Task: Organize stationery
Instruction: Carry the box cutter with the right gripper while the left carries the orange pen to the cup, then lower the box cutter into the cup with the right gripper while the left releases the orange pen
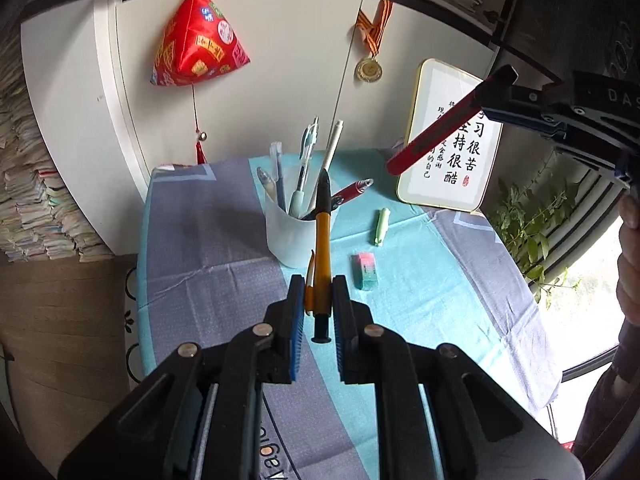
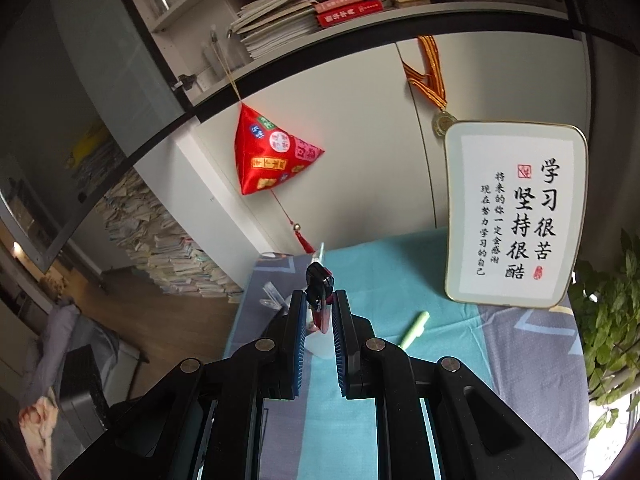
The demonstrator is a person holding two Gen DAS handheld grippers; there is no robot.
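My left gripper (image 1: 318, 292) is shut on an orange pen (image 1: 322, 256) with a black tip, held above the table just in front of the white pen cup (image 1: 290, 240), which holds several pens. My right gripper (image 2: 319, 308) is shut on a red and black utility knife (image 2: 320, 284), seen end-on; in the left wrist view the knife (image 1: 436, 132) hangs high at the right. A pink and green eraser (image 1: 364, 270) and a light green highlighter (image 1: 382, 226) lie on the cloth right of the cup. The highlighter (image 2: 416, 328) also shows in the right wrist view.
The table wears a blue and grey cloth (image 1: 208, 248). A framed calligraphy sign (image 2: 516, 216) leans at the back right, with a plant (image 2: 612, 320) beside it. A red hanging ornament (image 1: 196, 44) and a medal (image 1: 370, 68) hang on the white cabinet behind.
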